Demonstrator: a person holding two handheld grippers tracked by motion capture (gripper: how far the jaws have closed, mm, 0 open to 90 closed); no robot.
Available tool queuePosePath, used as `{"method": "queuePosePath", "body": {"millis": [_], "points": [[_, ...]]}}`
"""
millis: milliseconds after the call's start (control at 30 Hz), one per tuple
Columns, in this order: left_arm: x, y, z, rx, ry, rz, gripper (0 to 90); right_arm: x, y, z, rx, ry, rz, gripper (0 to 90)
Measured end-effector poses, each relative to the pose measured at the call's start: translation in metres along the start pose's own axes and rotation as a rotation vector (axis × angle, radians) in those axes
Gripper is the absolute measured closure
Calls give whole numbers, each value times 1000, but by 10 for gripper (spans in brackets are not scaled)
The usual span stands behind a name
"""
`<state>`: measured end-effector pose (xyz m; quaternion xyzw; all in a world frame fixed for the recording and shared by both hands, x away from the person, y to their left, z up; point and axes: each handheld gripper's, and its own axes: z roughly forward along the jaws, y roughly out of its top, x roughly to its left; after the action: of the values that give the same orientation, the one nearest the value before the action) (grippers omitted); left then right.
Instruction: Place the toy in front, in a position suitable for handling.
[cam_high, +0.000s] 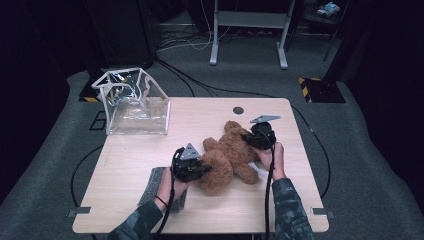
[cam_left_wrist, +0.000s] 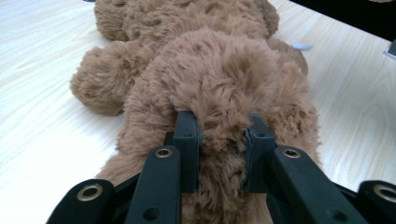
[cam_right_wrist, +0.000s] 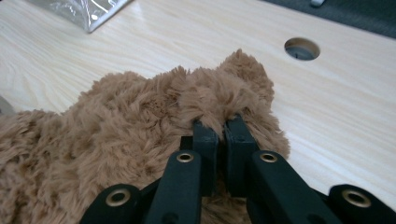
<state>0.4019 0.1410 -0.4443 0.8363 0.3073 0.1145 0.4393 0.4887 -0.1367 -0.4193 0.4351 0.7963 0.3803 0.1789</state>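
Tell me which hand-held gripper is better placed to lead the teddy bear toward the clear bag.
Probably left. The left hand-held gripper is clamped on the teddy bear on the side facing the clear bag; the right hand-held gripper pinches its far side.

Count, high view:
- Brown teddy bear (cam_high: 231, 155): one, lying mid-surface.
- Clear plastic bag with white edging (cam_high: 134, 102): one, far left on the surface (cam_high: 200, 115).
- Grey cloth (cam_high: 152, 187): one, near left, partly under a forearm.
- Round hole (cam_high: 238, 110) in the surface: one, far side.
- Grippers: two, left gripper (cam_high: 200, 169) and right gripper (cam_high: 248, 138).
- Hands: two.
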Motion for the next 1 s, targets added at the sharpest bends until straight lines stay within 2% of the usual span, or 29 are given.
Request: {"method": "queuePosePath", "body": {"millis": [33,67,200,300,567,700,767,800,1000], "points": [[2,1,-1,-4,0,-8,736,0,1,-2,-11,-2,-3,863],[5,3,-1,2,5,14,739,1,3,-6,-19,-8,-8,863],[20,13,-10,-16,-2,-12,750,5,12,-17,-48,-29,-13,865],[35,26,-18,-27,-11,-15,756,8,20,-23,-59,-49,-11,867],[75,57,-32,-3,-3,-3,774,19,37,-32,-58,-91,26,870],[96,66,-30,35,21,4,781,24,40,-30,-44,-101,34,872],[104,68,-28,42,35,10,786,28,43,-27,-43,-106,53,872],[106,68,-26,47,37,-2,787,29,43,-26,-41,-108,43,872],[128,68,-14,78,75,-17,794,34,46,-19,-43,-112,52,871]]}}
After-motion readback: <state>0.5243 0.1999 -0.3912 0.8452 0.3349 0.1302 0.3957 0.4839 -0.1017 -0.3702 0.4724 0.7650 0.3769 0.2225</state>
